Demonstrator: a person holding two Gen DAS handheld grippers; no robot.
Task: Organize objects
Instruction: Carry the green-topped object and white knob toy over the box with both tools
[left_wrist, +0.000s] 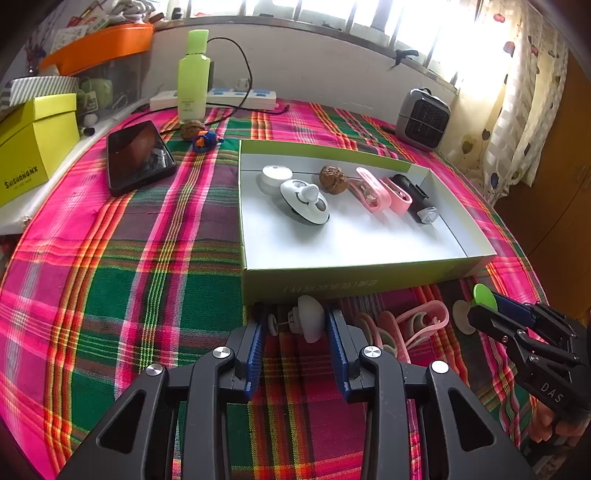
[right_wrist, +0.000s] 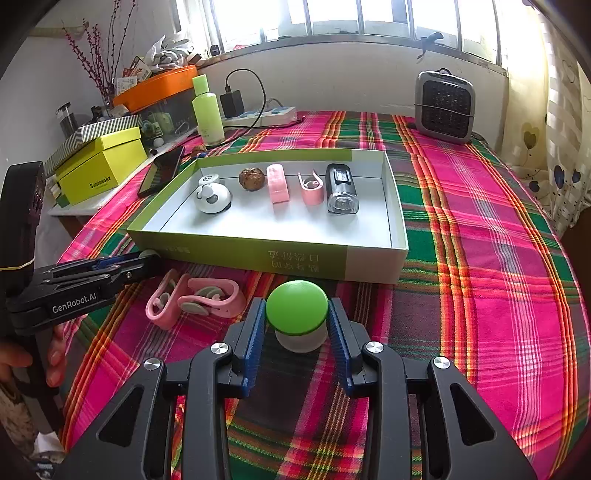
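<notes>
A shallow green-and-white box (left_wrist: 354, 282) (right_wrist: 236, 249) holds a white round toy (left_wrist: 304, 202), a walnut (left_wrist: 333, 179), pink clips (left_wrist: 373, 189) and a black light (left_wrist: 413, 197). My left gripper (left_wrist: 295, 325) is shut on a small white suction hook (left_wrist: 308, 321) just in front of the box. My right gripper (right_wrist: 297, 319) is shut on a green-topped suction cup (right_wrist: 297, 308), also before the box; it shows in the left wrist view (left_wrist: 484, 297). Pink clips (right_wrist: 195, 297) lie on the cloth between the grippers.
The table has a plaid cloth (left_wrist: 147, 280). A phone (left_wrist: 138, 157), a walnut (left_wrist: 192, 130), a blue toy (left_wrist: 207, 141), a green bottle (left_wrist: 192, 75) and a power strip (left_wrist: 236, 96) lie behind. A yellow box (left_wrist: 33, 142) stands left, a small heater (right_wrist: 445, 107) at back right.
</notes>
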